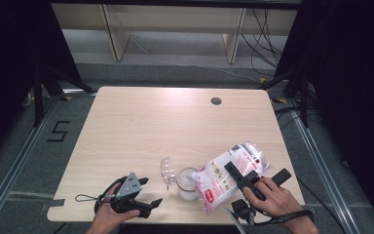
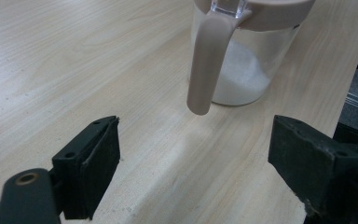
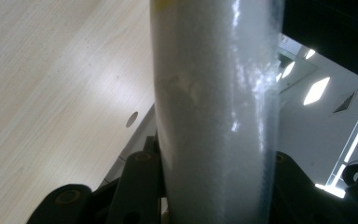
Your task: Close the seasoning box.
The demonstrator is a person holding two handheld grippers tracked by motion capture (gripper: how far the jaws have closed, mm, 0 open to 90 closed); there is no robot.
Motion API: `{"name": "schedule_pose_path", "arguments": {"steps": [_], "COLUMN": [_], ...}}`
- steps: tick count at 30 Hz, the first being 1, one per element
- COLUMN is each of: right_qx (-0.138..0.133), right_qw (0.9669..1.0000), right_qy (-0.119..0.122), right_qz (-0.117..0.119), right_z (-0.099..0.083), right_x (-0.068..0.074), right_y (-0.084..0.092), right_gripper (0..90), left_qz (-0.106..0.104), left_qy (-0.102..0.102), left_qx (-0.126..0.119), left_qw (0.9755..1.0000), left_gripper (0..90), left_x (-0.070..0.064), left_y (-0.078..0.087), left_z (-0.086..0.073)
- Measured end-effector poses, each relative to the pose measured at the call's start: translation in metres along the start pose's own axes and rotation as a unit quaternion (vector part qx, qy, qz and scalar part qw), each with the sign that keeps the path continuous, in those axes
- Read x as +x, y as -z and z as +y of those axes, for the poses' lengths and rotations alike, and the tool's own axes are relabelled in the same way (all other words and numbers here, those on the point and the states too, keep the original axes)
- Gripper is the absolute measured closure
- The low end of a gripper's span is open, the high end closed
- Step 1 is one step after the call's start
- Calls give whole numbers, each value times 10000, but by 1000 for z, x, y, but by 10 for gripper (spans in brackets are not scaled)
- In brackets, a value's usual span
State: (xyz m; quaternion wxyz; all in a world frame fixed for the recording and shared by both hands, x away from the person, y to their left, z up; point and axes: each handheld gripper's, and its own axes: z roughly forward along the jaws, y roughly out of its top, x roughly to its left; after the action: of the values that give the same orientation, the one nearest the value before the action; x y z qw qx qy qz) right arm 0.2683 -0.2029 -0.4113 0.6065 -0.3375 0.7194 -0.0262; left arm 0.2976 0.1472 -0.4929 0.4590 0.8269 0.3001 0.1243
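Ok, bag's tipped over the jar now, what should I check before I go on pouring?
1. Right tool shut on the bag: ok.
2. Bag's low end over the jar mouth: ok, it overlaps the rim in the high view.
3. Jar lid swung open: ok.
4. Jar upright on the table: ok.
5. Left tool steadying the jar: not ok, open and short of the handle.
6. Grains flowing: cannot tell.

Black "5" marked on floor (image 1: 58,131); bag (image 1: 231,175) print unreadable.
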Motion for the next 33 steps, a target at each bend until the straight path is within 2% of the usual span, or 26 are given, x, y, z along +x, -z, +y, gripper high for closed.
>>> {"name": "schedule_pose_path", "arguments": {"steps": [33], "right_qx": [-27], "right_qw": [9998], "right_qy": [-9], "right_qz": [176], "right_z": [1], "right_x": [-1], "right_y": [-1], "right_gripper": [710], "left_qz": [22], "left_qy": [-36], "left_qx": [-35], "left_qw": [10000], "left_gripper": [163], "left_x": [0], "left_y": [0], "left_z": [0]}}
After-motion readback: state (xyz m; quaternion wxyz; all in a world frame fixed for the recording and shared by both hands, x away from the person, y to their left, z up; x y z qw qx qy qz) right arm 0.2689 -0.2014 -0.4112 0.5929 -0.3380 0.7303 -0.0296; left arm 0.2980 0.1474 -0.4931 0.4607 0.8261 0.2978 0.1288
